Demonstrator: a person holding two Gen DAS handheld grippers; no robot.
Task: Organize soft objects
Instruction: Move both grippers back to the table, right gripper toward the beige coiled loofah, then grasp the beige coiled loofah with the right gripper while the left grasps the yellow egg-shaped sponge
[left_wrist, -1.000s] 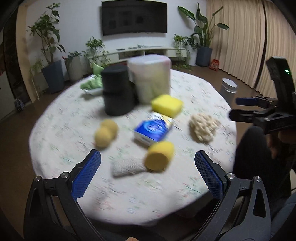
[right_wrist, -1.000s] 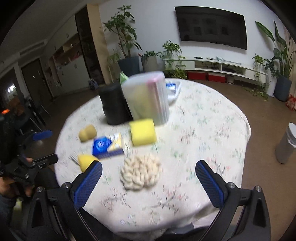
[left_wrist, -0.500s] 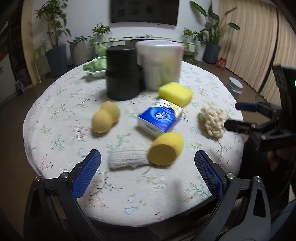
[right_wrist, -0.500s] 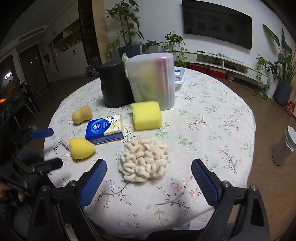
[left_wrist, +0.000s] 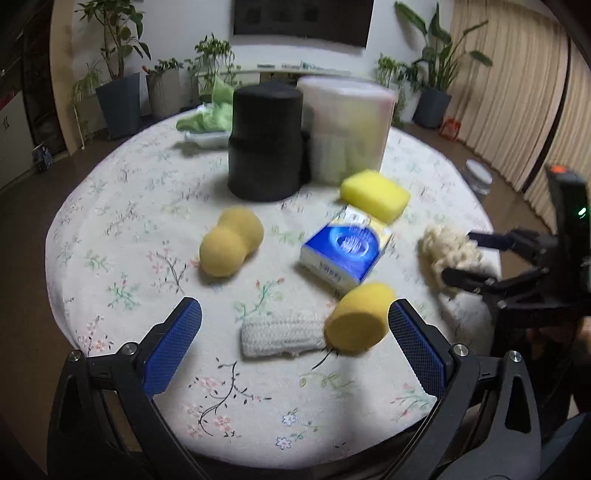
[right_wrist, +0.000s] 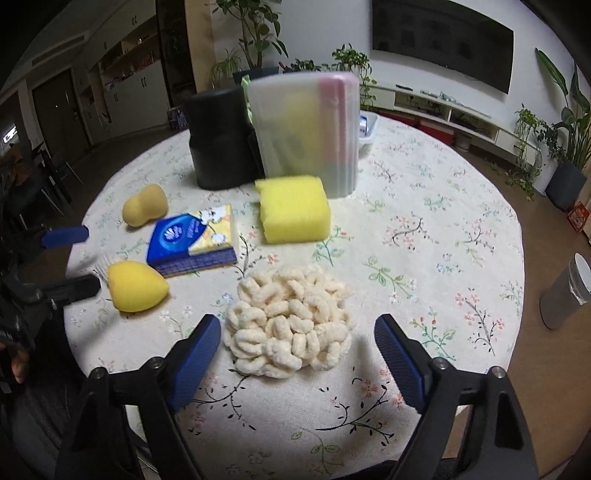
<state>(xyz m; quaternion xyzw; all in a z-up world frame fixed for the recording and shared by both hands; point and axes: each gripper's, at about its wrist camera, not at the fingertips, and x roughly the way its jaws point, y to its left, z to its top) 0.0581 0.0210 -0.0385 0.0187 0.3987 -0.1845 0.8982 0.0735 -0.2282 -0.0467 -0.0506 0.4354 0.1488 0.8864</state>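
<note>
sponges: four yellow (right_wrist: 292, 208), one cream (right_wrist: 290, 316); both grippers' jaws released, right narrowing.

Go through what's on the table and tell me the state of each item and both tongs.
Left tongs: open, empty.
Right tongs: open, just been closing, cream chenille pad between them, untouched.
Tissue pack: lying flat.
Frosted container: upright, lid on.
Black canister: upright.

left gripper (left_wrist: 294, 343): jaws wide apart, nothing held, angled down | right gripper (right_wrist: 298, 360): jaws just narrowing, nothing gripped, angled down
</note>
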